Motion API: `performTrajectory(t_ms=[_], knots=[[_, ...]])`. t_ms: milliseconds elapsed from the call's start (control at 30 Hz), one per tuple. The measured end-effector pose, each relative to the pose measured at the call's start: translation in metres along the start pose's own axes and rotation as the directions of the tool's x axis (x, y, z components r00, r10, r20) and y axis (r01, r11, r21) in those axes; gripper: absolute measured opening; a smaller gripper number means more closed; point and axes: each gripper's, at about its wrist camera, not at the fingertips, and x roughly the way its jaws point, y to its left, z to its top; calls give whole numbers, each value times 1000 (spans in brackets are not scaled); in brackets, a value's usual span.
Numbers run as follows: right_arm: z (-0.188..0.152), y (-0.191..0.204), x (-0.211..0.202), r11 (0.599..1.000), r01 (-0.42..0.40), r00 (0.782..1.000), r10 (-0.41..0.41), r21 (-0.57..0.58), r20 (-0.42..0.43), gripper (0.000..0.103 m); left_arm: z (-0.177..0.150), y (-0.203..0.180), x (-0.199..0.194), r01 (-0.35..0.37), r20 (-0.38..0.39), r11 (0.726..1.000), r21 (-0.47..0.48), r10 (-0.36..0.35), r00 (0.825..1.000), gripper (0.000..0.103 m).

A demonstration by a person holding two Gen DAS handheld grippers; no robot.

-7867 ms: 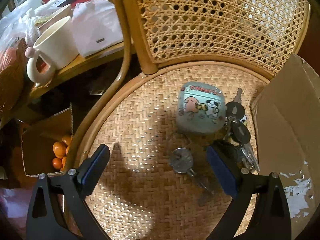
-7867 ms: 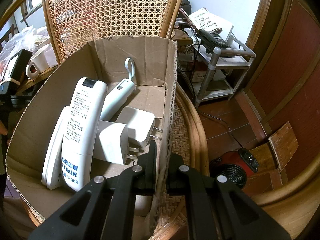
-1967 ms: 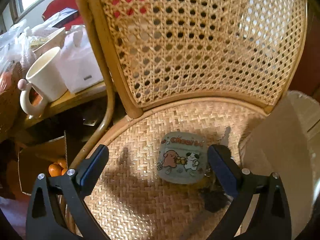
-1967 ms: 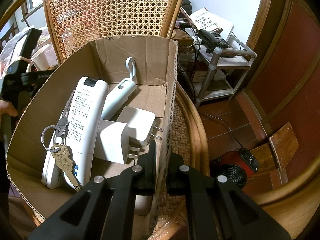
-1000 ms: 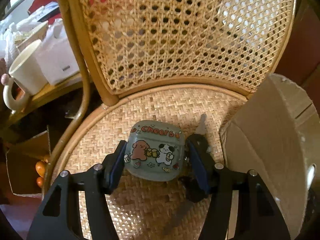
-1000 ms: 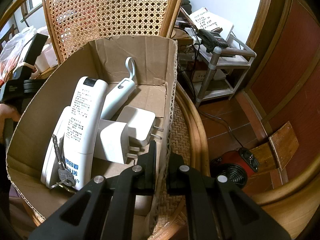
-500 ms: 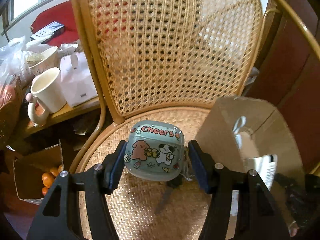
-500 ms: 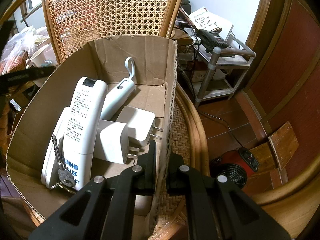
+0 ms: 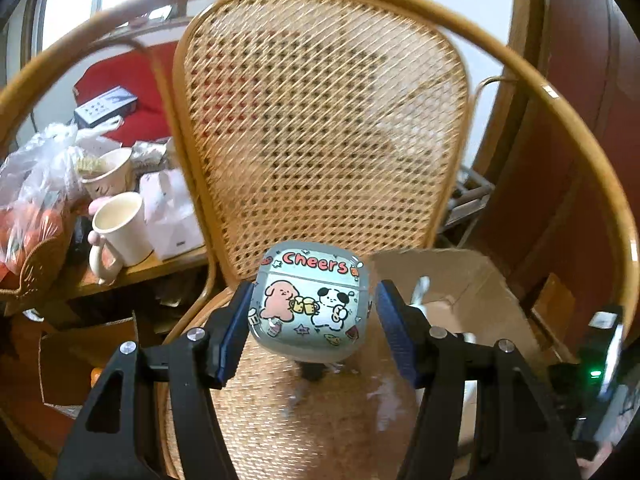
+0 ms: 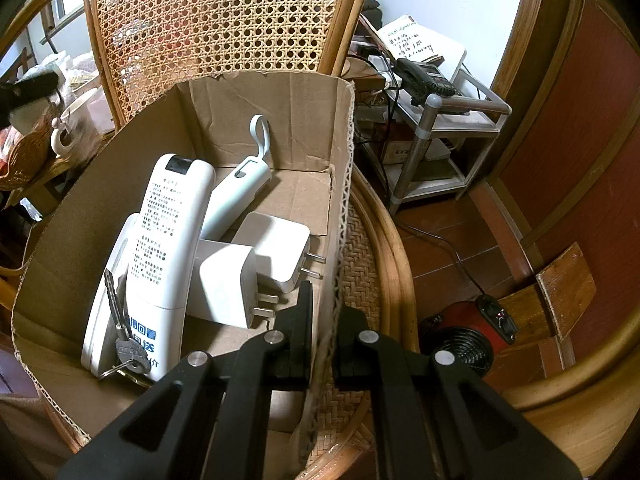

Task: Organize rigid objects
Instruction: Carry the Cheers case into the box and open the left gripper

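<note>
Handling: the pale blue glossy hard-shell cartoon case (image 9: pixel 311 305) looks light, stiff and slick; best pinched across its flat sides.
Look: rounded square, pink and white dogs, "Cheers" lettering.
Left tool (image 9: pixel 312 332): clamped on the case's sides, above the woven rattan chair seat (image 9: pixel 280 420).
Right tool (image 10: pixel 325 340): pinched together on the brown cardboard box (image 10: pixel 72 216) wall.
</note>
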Motion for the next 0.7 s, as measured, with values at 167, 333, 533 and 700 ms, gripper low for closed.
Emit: performTrajectory(t_ms=[167,333,533,700], knots=[[0,0,0,1000,-1,1000,1,0,0,9,2,-30,-18,10,19,998,54,-11,1000,61],[0,0,0,1000,0,1000,0,0,0,9,-6,-62,-13,10,-12,991,135,-8,1000,61],[0,-1,-2,1000,1,1000,-1,1,0,9,-18,-96,-2,3,-40,977,214,6,999,61],[1,-3,-2,1000,-1,1000,1,1,-1,9,-27,-113,11,12,-79,966,259,9,997,61]])
